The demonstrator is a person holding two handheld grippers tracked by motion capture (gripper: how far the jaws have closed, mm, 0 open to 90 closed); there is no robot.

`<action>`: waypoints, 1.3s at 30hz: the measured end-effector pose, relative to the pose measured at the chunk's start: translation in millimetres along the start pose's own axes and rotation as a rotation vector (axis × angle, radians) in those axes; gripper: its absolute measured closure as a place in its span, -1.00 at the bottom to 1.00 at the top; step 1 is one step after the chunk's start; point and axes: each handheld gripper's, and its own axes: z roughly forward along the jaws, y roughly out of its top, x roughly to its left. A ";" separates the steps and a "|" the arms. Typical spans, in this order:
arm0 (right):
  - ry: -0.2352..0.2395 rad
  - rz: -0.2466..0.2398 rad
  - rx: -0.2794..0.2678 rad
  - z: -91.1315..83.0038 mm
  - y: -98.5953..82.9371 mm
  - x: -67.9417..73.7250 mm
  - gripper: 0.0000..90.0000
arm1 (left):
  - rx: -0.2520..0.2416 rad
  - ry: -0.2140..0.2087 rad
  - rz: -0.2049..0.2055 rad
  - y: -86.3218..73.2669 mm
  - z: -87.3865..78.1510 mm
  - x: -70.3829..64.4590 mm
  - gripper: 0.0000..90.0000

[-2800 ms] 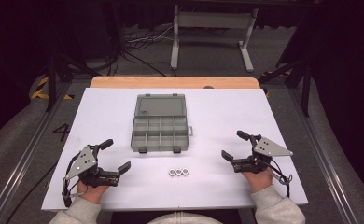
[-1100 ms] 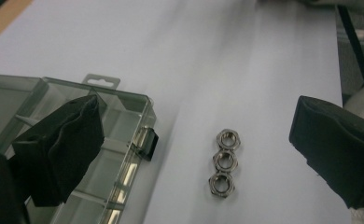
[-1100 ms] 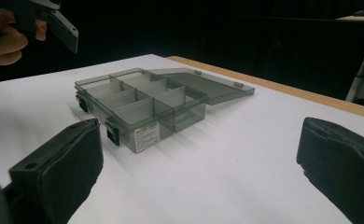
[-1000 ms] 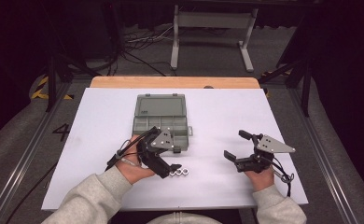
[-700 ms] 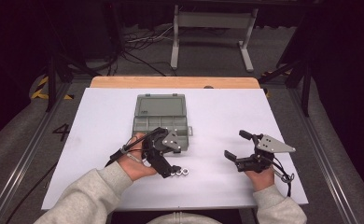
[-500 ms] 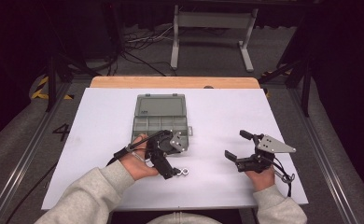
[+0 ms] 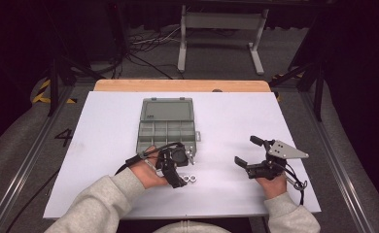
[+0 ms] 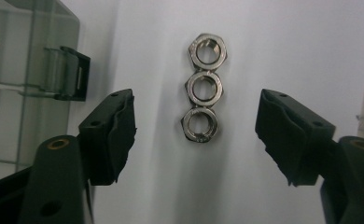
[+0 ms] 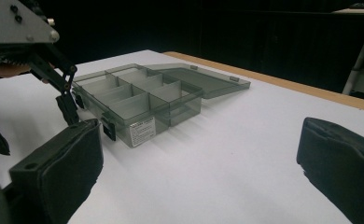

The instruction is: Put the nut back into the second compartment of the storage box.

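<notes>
Left gripper (image 7: 177,175) is tipped down over the three nuts (image 8: 202,89), jaws spread wide, one either side of the row and touching none of them. Nuts lie flat on the white table sheet (image 7: 236,121), edge to edge in a short line (steel hex, all three in contact with the next), near the front edge and just in front of the organiser box (image 7: 166,132). Right gripper (image 7: 252,156) sits well off to the right, low over the sheet, jaws also apart, nothing between them. Further back: box is smoky translucent plastic, lid swung fully open and lying flat behind the tray. Tray is split into small compartments by dividers; every compartment I can see into in the right gripper view looks bare (image 9: 138,95). Black latch (image 8: 70,73) on the front wall hangs undone, just beside the left gripper's jaw. White label on the near end wall, text too small to read.
</notes>
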 end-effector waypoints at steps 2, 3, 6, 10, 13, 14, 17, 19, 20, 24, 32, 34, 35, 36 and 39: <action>0.002 0.000 -0.001 0.0 0.1 0.1 -0.98 | 0.011 -0.009 0.006 -0.6 4.0 1.0 -0.24; 0.005 0.000 -0.003 -0.2 0.2 0.2 -0.98 | 0.020 -0.010 -0.003 -0.8 4.8 0.7 -0.20; 0.008 0.009 -0.007 -0.3 0.1 -0.2 -0.98 | 0.038 -0.017 0.004 -1.4 8.3 0.8 -0.02; 0.008 0.009 -0.006 -0.4 0.1 -0.2 -0.98 | 0.054 -0.015 0.010 -1.8 12.9 -0.6 0.23; 0.012 0.010 -0.007 -0.4 0.0 -0.5 -0.98 | 0.076 -0.004 0.010 -1.6 14.4 -2.1 0.25; 0.012 0.010 -0.007 -0.4 0.0 -0.5 -0.98 | 0.076 -0.004 0.010 -1.6 14.4 -2.1 0.33; 0.012 0.014 -0.008 -0.7 0.0 -0.7 -0.98 | 0.080 -0.008 0.022 -2.2 13.3 -2.4 0.48; 0.012 0.017 -0.005 -0.8 -0.2 -1.0 -0.98 | 0.080 -0.004 0.021 -2.6 13.5 -3.8 0.50; 0.012 0.017 -0.005 -0.8 -0.2 -1.0 -0.98 | 0.092 -0.002 0.031 -2.1 12.6 -3.9 0.50; 0.012 0.014 -0.005 -0.6 -0.3 -0.9 -0.97 | 0.082 -0.001 0.035 -2.9 6.4 -6.5 0.55; 0.014 0.016 0.000 0.2 -0.6 -0.9 -0.97 | 0.031 0.035 0.033 -0.2 -29.7 1.7 0.54; 0.013 0.013 0.000 0.1 -0.5 -0.7 -0.97 | 0.016 0.050 0.018 -0.8 -38.2 6.5 0.54; 0.013 0.012 0.001 0.0 -0.4 -0.8 -0.97 | 0.017 0.059 0.012 -0.9 -42.4 8.9 0.54; 0.013 0.012 0.001 -0.1 -0.5 -1.0 -0.97 | 0.010 0.068 0.012 -1.4 -46.1 11.6 0.54; 0.013 0.015 -0.001 0.0 -0.8 -1.4 -0.97 | -0.018 0.090 -0.011 -3.1 -55.5 18.4 0.54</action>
